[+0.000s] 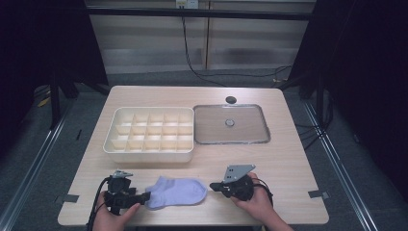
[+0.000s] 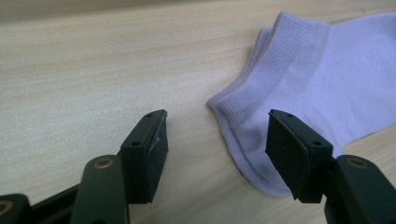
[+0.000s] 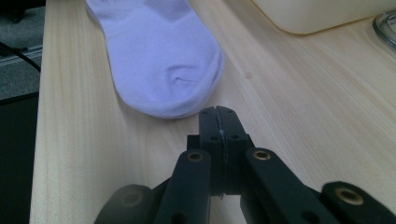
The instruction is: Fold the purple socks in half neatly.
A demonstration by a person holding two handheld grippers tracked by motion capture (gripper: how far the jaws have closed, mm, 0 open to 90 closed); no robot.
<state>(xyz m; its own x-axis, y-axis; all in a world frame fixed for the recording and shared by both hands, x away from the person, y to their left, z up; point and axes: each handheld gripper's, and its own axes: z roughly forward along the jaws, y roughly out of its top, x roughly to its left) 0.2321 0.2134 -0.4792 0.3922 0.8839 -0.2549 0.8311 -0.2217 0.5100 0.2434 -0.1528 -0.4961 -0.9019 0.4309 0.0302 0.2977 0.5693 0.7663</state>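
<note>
Pale lilac sock (image 1: 176, 191) lies flat near the table's (image 1: 288, 163) front edge. Left gripper (image 2: 217, 140) — jaws spread apart — sits at the sock's cuff, one jaw over the cuff edge. Right gripper (image 3: 218, 116), jaws pressed together, stops just short of its toe. Beyond the sock: bare wood, then the divided tray (image 1: 150, 134) — clear lid (image 1: 231, 124) beside it.

Lab rig; black curtains (image 1: 43, 43); cabled floor (image 1: 240, 74)

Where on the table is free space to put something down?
Bare wood lies right of the clear lid and between the divided box and the sock. The near edge is crowded: left gripper, sock, right gripper.
</note>
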